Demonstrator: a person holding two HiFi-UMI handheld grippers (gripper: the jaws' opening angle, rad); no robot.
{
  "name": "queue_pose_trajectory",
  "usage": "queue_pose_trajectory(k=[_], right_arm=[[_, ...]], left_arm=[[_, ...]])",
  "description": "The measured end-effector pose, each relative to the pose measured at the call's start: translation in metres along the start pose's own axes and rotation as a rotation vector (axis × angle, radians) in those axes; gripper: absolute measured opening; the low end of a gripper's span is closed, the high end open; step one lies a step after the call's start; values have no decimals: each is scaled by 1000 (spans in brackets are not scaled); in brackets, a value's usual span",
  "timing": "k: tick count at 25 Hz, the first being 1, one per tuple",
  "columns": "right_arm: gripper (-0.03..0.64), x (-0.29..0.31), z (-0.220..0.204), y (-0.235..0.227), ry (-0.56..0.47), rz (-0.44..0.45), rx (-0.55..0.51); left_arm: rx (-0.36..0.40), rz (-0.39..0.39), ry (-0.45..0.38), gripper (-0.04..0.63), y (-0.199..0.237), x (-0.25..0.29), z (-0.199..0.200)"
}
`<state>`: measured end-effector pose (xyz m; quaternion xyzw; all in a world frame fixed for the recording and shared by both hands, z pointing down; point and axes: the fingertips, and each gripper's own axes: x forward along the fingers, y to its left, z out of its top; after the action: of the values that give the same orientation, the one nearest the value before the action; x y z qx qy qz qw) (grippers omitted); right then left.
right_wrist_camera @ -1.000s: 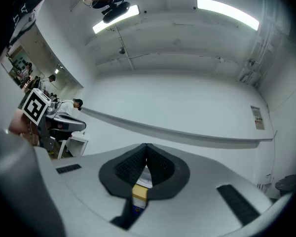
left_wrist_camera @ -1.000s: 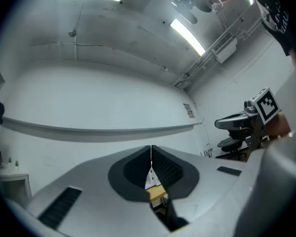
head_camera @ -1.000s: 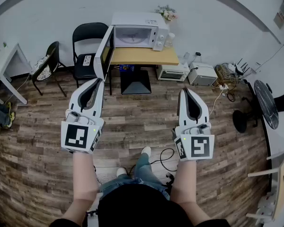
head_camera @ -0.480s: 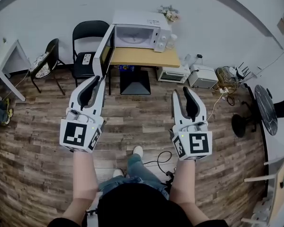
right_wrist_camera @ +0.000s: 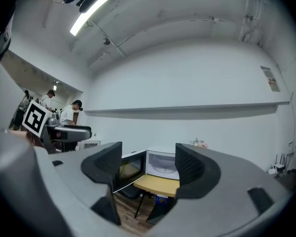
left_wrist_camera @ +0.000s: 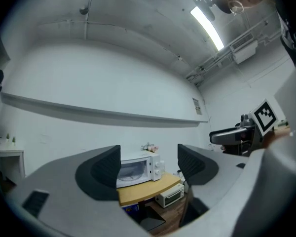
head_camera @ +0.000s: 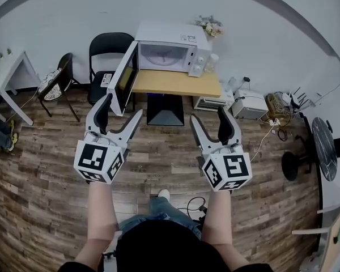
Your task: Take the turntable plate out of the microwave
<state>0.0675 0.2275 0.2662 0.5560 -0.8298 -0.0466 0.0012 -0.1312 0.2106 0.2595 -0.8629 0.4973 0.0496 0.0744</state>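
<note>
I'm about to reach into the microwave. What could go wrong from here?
1. The open door stands right ahead of the left gripper, whose fingers are opening and empty; it may clip the door.
2. The turntable plate sits inside the microwave; two grippers may crowd its opening.
3. The right gripper, also opening, could knock the bottle beside the microwave.

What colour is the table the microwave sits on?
Light yellowish wood table, clearest in the head view.

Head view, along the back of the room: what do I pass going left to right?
white table → cushioned chair → black folding chair → microwave → white boxy appliance on the floor → round dark table
</note>
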Motion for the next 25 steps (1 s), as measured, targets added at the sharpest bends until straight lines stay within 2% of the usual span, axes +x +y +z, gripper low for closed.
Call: queue_pose_trajectory(k=[4, 9, 14, 25], right_arm=[[330, 27, 3, -40, -7, 14, 77], [330, 56, -3, -78, 0, 13, 66], [330, 71, -14, -108, 9, 12, 87], [330, 101, -51, -137, 95, -4, 111]], left_arm=[[-1, -4, 16, 347, -5, 45, -4], [37, 35, 7, 347, -4, 87, -8], [-31, 44, 39, 347, -10, 119, -24], [-49, 57, 128, 347, -9, 166, -64]])
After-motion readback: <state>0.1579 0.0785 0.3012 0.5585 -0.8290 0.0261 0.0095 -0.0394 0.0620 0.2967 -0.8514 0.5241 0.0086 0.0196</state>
